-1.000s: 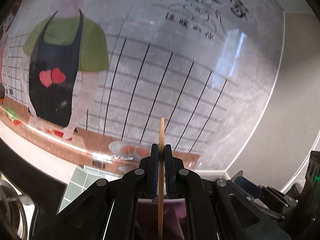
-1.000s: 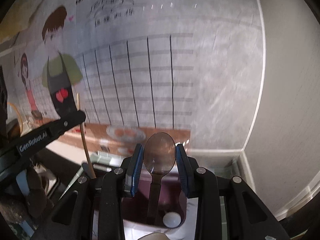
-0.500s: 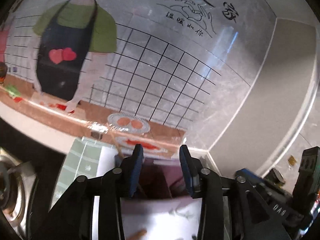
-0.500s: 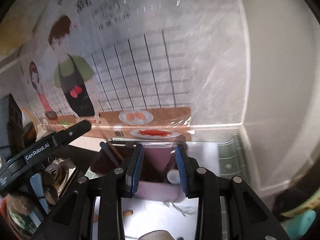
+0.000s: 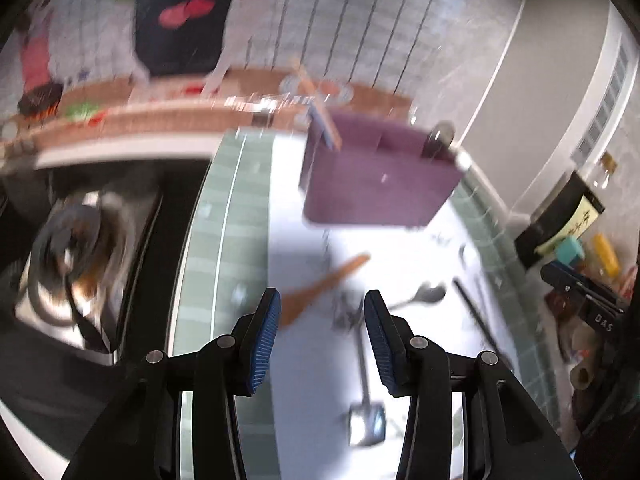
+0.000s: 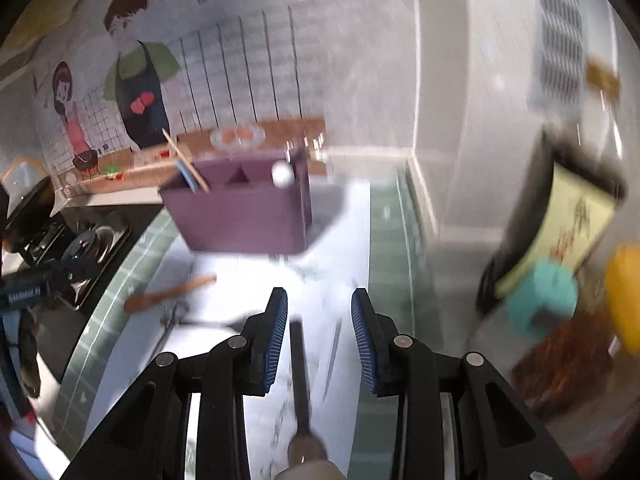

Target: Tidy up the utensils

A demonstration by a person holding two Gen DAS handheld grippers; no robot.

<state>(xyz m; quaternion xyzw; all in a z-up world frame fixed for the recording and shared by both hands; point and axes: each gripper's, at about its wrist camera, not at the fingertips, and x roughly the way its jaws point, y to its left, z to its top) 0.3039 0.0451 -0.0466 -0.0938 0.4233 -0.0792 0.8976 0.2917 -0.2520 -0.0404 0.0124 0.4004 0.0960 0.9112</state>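
A purple utensil holder (image 5: 380, 176) (image 6: 240, 216) stands at the back of a white mat (image 5: 292, 380). In it lean a wooden chopstick (image 6: 186, 160) and a white-ended spoon (image 6: 282, 174). A wooden spoon (image 5: 320, 288) (image 6: 168, 292), a metal spoon (image 5: 424, 294), a black chopstick (image 5: 476, 312) and a long metal utensil (image 5: 364, 376) lie loose on the mat. My left gripper (image 5: 318, 312) hovers over them, its jaws opening with nothing gripped. My right gripper (image 6: 319, 312) is open above a dark-handled utensil (image 6: 300, 368) lying on the mat.
A stove burner (image 5: 72, 248) (image 6: 92, 244) sits to the left of the mat. To the right stand a black-and-yellow labelled bottle (image 5: 560, 216) (image 6: 560, 232), a teal block (image 5: 570, 250) (image 6: 540, 300) and a yellow item (image 6: 624, 296). A cartoon poster covers the back wall.
The left gripper let go of the wooden chopstick and the right let go of its spoon, both into the holder. Both grippers drew back and tipped down over the mat.
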